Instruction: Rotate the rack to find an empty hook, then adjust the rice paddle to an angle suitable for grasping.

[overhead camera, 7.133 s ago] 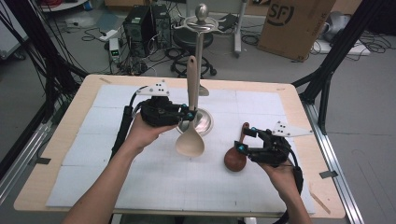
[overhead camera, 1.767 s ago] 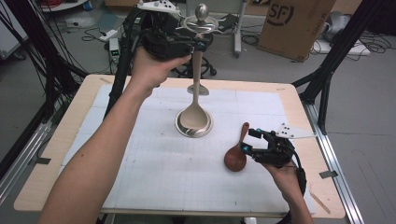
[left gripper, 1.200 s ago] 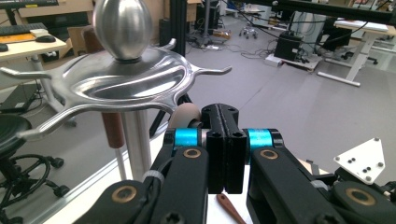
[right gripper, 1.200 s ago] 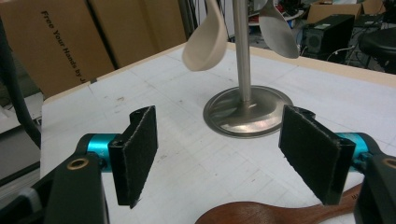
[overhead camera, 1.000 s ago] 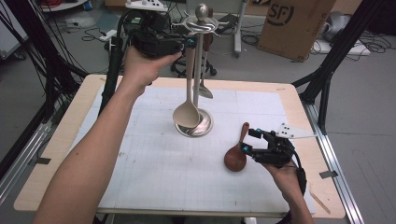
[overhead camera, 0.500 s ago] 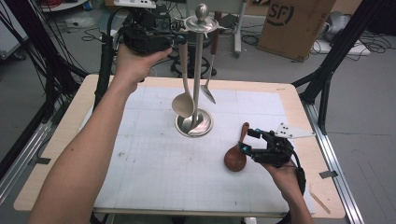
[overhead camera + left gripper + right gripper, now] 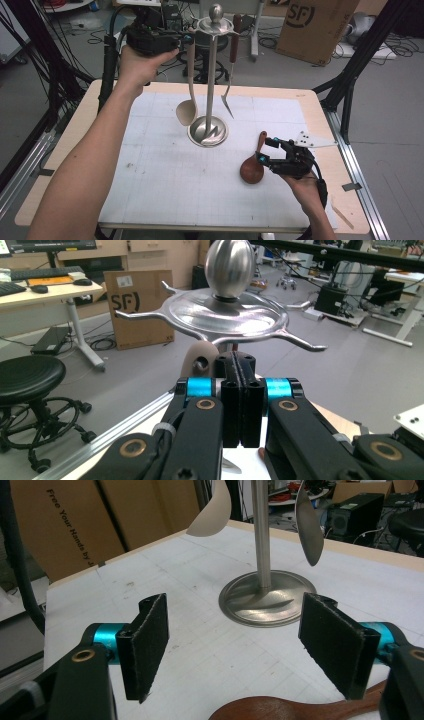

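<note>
A steel utensil rack (image 7: 210, 75) stands mid-table on a round base (image 7: 207, 132). From its top hang a beige spoon (image 7: 190, 80) on the left and a metal utensil with a dark handle (image 7: 230, 75) on the right. My left gripper (image 7: 186, 37) is raised at the spoon's top end. In the left gripper view its jaws (image 7: 240, 362) are pressed together with nothing between them, just in front of the spoon's holed handle end (image 7: 198, 362). My right gripper (image 7: 265, 151) rests open on the mat over a brown wooden spoon (image 7: 252, 169); its pads (image 7: 150, 645) stand wide apart above that spoon (image 7: 300, 709).
A white gridded mat (image 7: 165, 190) covers the wooden table (image 7: 75, 145). Black frame posts (image 7: 350, 75) stand at the far right corner. On the floor beyond are a cardboard box (image 7: 317, 25) and cables. A black stool (image 7: 27, 380) shows in the left gripper view.
My left gripper has drifted left along the rack's top, and the beige spoon's bowl has swung left off the base. The right gripper and wooden spoon have not moved.
</note>
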A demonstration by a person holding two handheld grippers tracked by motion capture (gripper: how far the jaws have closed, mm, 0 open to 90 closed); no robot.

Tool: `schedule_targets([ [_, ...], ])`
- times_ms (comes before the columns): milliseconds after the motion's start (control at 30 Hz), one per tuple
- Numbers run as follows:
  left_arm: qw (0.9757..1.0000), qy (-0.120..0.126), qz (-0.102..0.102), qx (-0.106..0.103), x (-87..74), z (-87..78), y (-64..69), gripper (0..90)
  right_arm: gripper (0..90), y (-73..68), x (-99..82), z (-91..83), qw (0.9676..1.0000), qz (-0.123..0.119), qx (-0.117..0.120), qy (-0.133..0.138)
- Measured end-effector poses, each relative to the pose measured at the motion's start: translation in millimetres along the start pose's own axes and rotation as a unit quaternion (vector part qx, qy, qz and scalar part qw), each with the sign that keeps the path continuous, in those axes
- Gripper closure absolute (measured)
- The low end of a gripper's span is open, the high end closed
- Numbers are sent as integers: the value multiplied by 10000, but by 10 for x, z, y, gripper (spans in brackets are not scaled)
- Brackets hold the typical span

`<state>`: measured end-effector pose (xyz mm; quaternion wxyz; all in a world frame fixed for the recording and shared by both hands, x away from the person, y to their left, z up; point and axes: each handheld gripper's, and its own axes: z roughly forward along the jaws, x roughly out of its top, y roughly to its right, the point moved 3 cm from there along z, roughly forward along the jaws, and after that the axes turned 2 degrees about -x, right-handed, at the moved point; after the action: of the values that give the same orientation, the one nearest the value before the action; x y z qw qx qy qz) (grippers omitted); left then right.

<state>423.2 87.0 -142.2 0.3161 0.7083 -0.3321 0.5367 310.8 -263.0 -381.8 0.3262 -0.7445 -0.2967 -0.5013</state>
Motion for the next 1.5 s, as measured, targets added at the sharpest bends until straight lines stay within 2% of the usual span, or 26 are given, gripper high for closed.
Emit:
schedule_targets([
  [367,9996,-152,159,-196,-44,-128,90,831,275,-1,3,-7,10000,-6,-48,21],
  [567,9995,-173,190,-196,-115,-218,101,792,275,3,-1,-2,10000,-1,-67,-22],
  [800,9991,-330,189,-172,-331,-307,69,747,275,-3,-12,7,9999,-49,-96,-83],
  [933,9992,-341,99,-208,-465,-350,51,714,274,4,-22,13,9998,-66,-117,-134],
  [1067,9985,-501,114,-203,-643,-381,38,671,273,4,-43,11,9997,-74,-155,-162],
  [1500,9979,-612,59,-218,-1150,-503,42,583,273,1,-76,32,9995,-85,-194,-247],
])
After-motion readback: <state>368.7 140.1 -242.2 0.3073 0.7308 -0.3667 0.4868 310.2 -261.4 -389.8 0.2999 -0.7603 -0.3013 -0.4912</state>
